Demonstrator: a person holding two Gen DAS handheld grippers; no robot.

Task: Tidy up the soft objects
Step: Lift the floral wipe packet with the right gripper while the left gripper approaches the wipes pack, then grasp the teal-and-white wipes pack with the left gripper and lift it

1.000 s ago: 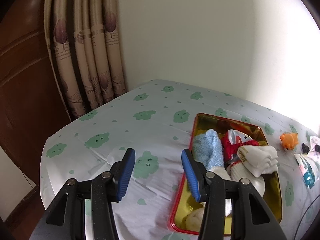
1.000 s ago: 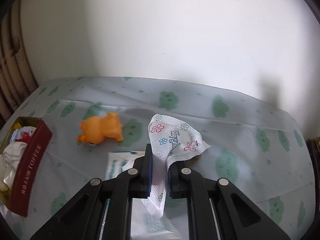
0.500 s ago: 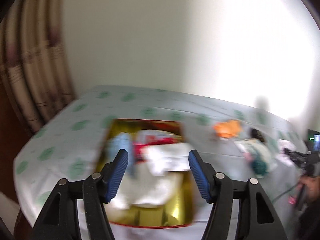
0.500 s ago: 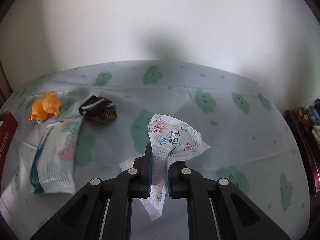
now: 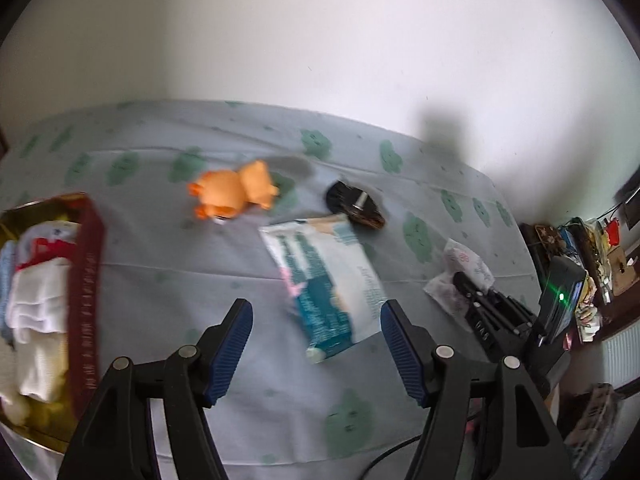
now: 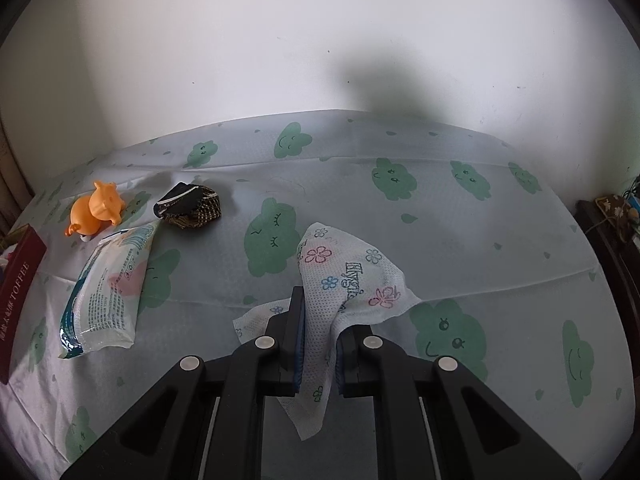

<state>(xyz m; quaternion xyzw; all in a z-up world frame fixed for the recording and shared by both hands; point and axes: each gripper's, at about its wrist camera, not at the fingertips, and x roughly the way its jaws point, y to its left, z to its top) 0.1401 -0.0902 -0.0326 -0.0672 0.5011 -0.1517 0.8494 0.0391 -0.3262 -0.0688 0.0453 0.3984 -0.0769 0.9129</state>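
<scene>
Opening my left gripper [image 5: 316, 344] over the wipes packet [image 5: 326, 284], which lies at twelve o'clock, long axis eleven-to-five, nothing yet between its fingers, while my right gripper [image 6: 318, 344] pinches the floral cloth [image 6: 344, 276].

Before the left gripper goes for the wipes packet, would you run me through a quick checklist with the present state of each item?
1. Left gripper empty: ok, jaws opening, nothing between them.
2. Wipes packet reachable: ok, it lies flat on the tablecloth just ahead of the left fingers, with nothing on top of it.
3. Neighbours apart: ok for the orange toy; cannot tell whether the dark pouch touches the packet's far corner.
4. Right gripper secure: ok, shut on the floral tissue.
5. Room in the tin: cannot tell, folded cloths already fill the visible part.
</scene>
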